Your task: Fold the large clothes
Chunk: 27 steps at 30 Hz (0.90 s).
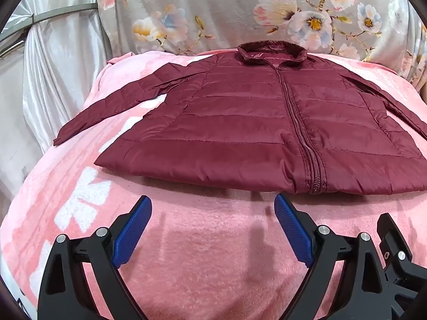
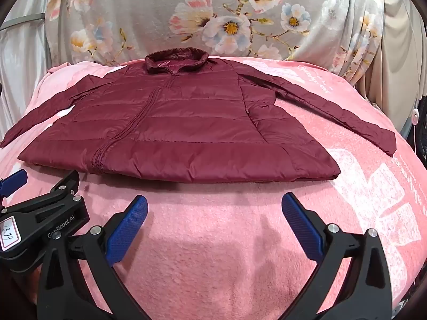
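Black left claw (image 1: pixel 213 205), blue textured pads (image 1: pixel 132 230), silver screws

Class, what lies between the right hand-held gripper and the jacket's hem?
Only bare pink blanket separates the right hand-held gripper from the maroon jacket, per the right wrist view.

2 wrist views, side by side, near, sharing jacket (image 1: pixel 240 130)

A maroon quilted jacket (image 1: pixel 240 122) lies flat and unfolded, apparently fully zipped, collar toward the pink blanket's (image 1: pixel 213 240) far edge, both sleeves angled outward toward its sides.
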### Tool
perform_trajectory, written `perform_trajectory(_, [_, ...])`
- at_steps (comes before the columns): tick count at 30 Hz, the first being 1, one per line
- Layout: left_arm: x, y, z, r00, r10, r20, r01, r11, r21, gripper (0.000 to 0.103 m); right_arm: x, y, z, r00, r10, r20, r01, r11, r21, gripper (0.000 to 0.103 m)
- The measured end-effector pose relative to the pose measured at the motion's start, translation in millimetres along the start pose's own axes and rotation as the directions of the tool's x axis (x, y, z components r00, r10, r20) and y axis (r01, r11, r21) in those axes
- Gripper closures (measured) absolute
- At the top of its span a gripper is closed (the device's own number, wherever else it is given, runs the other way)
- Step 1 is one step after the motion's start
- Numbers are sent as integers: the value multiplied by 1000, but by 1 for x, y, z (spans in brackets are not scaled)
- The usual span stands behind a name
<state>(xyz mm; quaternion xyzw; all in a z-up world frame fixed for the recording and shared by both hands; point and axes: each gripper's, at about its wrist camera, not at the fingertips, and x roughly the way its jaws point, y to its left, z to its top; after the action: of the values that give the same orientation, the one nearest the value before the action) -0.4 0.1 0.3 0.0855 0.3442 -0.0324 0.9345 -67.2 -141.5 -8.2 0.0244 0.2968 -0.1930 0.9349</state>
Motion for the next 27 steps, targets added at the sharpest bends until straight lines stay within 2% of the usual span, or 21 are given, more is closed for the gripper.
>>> perform_trajectory(27, [-4,0,3,1000,0,9,0,1000,-4,13,-5,0,2,1000,-5,4,5,1000,-3,5])
